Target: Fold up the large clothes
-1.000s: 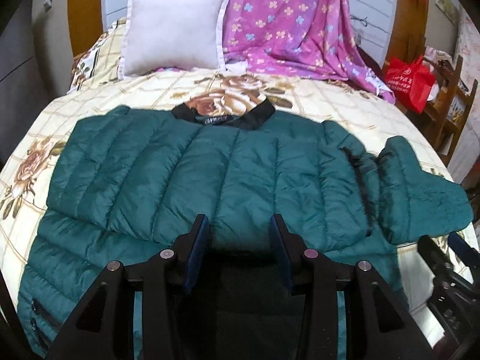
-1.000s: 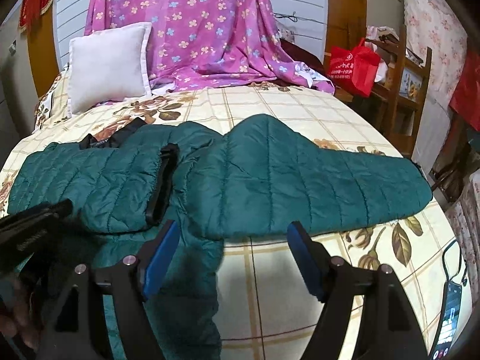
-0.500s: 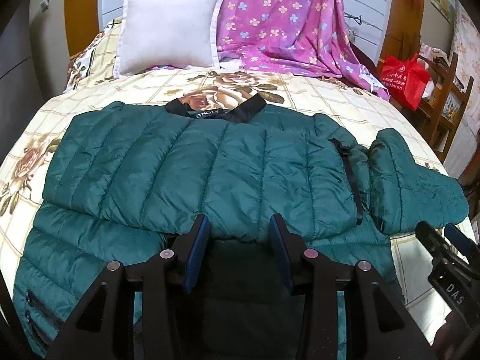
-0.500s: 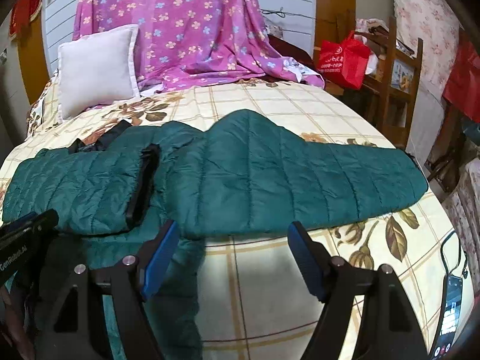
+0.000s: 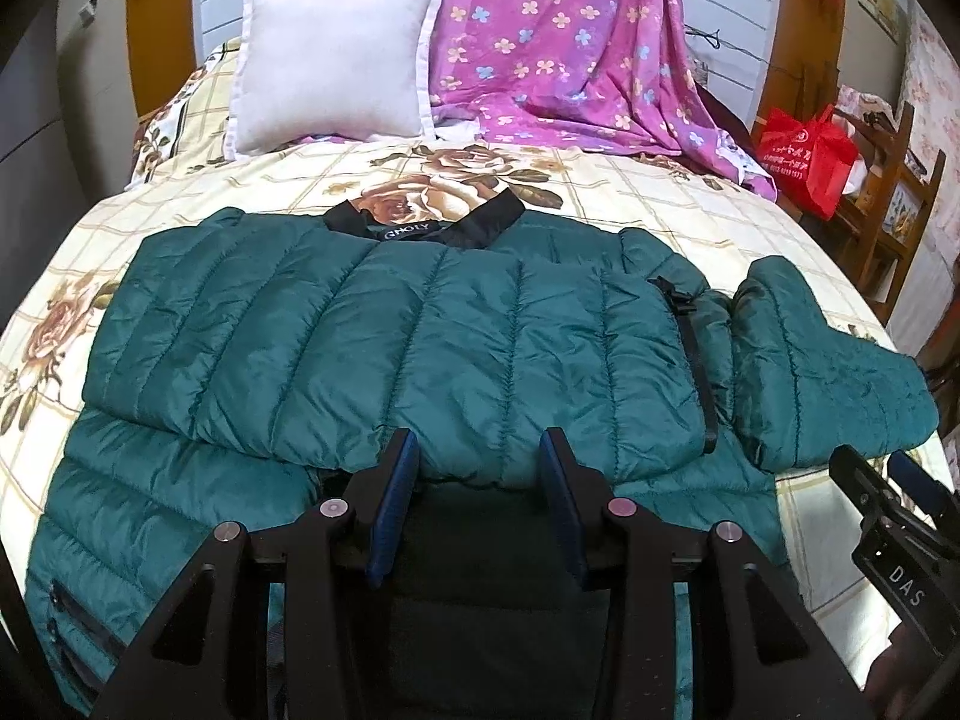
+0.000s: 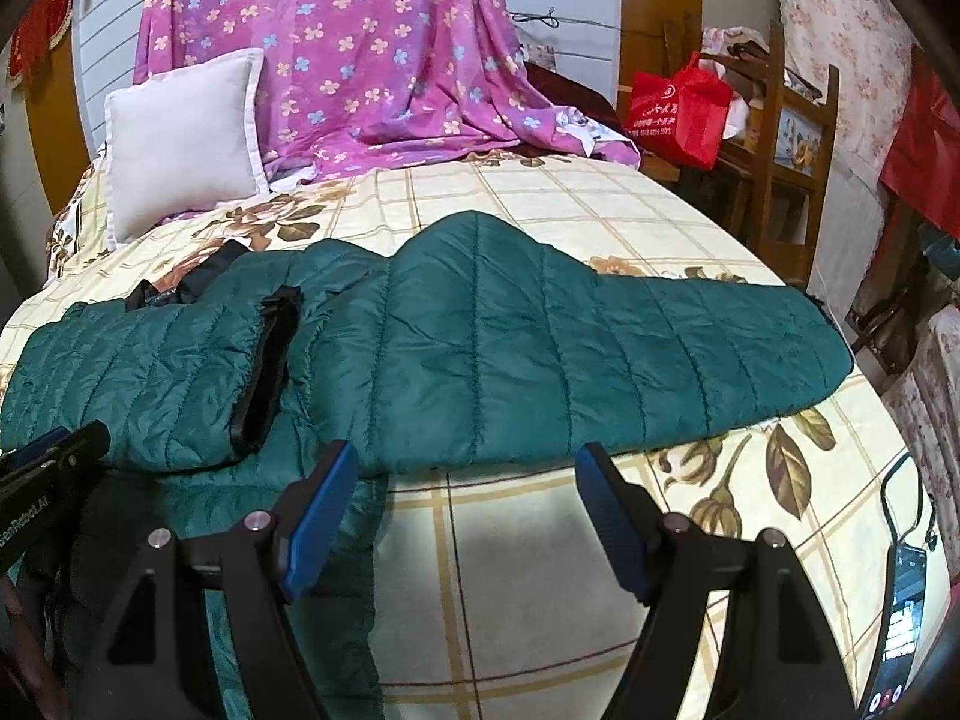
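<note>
A dark green puffer jacket (image 5: 420, 348) lies spread on the flowered bedspread (image 5: 630, 192), black collar (image 5: 432, 225) toward the pillow. One side is folded over the body, its black zipper edge (image 5: 690, 360) showing at the right. One sleeve (image 6: 690, 354) stretches flat to the right. My left gripper (image 5: 477, 441) hovers over the folded layer's near edge with its jaws partly apart and nothing pinched. My right gripper (image 6: 468, 453) stands wide open just short of the sleeve's near edge, over bare bedspread. Each gripper shows in the other's view: right (image 5: 888, 492), left (image 6: 54, 456).
A white pillow (image 5: 336, 66) and a purple flowered sheet (image 5: 558, 48) lie at the head of the bed. A red bag (image 6: 678, 108) and a wooden chair (image 6: 792, 138) stand beside the bed on the right. A phone (image 6: 900, 648) with a cable lies at the near right edge.
Both views have shifted only slightly. The right gripper shows a little more at the left view's lower right edge. The jacket lies as before, and neither gripper's opening has changed.
</note>
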Tool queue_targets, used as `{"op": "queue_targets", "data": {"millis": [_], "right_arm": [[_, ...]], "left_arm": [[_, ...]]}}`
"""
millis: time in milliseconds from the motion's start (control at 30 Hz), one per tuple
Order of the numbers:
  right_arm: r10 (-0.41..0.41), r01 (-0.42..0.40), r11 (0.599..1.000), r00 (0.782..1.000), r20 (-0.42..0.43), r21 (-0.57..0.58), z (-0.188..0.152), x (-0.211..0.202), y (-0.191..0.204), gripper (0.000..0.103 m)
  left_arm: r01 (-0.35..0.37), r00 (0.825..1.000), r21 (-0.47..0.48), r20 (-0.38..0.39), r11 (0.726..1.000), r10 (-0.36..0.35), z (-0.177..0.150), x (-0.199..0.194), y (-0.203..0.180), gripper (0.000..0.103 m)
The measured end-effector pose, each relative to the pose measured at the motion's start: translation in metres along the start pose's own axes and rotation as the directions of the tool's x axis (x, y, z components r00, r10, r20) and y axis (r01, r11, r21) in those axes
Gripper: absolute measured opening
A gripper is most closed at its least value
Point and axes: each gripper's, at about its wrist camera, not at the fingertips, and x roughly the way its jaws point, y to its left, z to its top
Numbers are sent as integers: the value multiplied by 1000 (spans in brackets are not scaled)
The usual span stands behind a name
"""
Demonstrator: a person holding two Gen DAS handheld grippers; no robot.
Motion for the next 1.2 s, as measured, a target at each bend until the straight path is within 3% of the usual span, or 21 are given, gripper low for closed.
{"op": "queue_targets", "data": {"millis": [367,767,933,1200], "right_arm": [[-8,8,1000,1000,-5,17,2,3,-10,78],[-44,44,998,999,-1,47,5,10,-34,78],[-73,74,980,997,-12,184,20,15,-82,78],[-168,187,896,982,-82,403,37,52,-179,79]], "left_arm": [[4,1000,5,13,1000,-4,5,0,-8,23],[5,999,5,-33,1000,-5,2,9,-3,23],[17,1000,11,18,1000,-17,13,-12,8,23],[61,998,12,12,998,-61,23,-9,9,23]]}}
